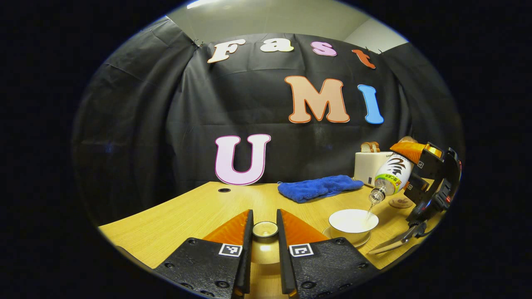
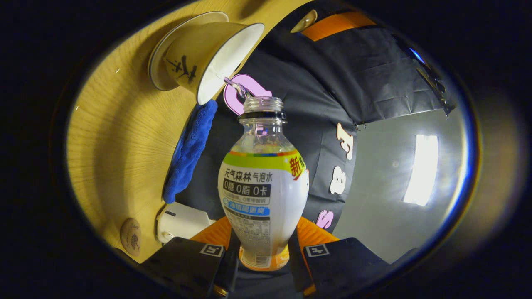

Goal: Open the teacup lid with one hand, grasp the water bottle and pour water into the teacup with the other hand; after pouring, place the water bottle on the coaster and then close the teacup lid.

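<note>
My right gripper (image 2: 264, 224) is shut on the base of an uncapped water bottle (image 2: 264, 187) with a white and green label. In the left gripper view the bottle (image 1: 392, 173) tilts neck down, and a thin stream of water falls into the white teacup (image 1: 353, 220) on its saucer (image 1: 365, 241). My left gripper (image 1: 264, 214) is shut on the knob of the teacup lid (image 1: 265, 229), held above the table to the left of the cup. A round coaster (image 1: 401, 202) lies just beyond the cup, under the bottle.
A blue cloth (image 1: 320, 187) lies on the wooden table (image 1: 183, 216) behind the cup. A white toaster (image 1: 370, 166) with bread stands at the back right. The table edge runs close below my left gripper.
</note>
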A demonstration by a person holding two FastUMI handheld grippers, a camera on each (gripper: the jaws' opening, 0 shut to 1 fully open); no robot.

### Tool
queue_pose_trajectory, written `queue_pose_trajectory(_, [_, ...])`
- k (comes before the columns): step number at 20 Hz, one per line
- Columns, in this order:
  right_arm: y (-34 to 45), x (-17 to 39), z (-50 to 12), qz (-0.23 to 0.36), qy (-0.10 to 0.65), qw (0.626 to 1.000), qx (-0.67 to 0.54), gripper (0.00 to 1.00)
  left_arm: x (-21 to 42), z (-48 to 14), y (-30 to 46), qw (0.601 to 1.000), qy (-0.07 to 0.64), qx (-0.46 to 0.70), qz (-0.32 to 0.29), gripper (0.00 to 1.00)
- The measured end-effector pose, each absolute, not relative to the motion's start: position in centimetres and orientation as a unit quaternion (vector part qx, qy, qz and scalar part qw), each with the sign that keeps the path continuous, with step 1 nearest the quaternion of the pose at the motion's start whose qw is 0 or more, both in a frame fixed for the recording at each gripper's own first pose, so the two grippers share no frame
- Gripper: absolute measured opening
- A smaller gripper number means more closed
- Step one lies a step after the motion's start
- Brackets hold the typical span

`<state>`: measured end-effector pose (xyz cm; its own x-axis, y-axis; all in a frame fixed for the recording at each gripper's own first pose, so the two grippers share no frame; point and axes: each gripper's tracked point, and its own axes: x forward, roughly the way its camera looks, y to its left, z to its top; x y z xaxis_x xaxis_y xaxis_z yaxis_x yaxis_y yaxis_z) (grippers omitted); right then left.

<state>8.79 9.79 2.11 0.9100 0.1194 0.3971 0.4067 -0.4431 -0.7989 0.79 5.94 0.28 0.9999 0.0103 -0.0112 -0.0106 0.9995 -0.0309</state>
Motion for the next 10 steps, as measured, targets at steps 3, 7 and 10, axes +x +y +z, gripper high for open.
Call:
queue_pose_trajectory(3, [9.84, 8.38, 1.77, -0.141, -0.163, 0.494, -0.842, 0.58, 0.71, 0.23, 5.95, 1.0, 0.006, -0.016, 0.005, 0.26])
queue_pose_trajectory(7, [9.77, 8.41, 1.89, -0.14, -0.162, 0.495, -0.842, 0.58, 0.72, 0.27, 5.96, 1.0, 0.006, -0.015, 0.006, 0.26])
queue_pose_trajectory(10, [9.86, 8.33, 1.77, -0.142, -0.165, 0.495, -0.841, 0.59, 0.63, 0.34, 5.95, 1.0, 0.006, -0.015, 0.006, 0.26])
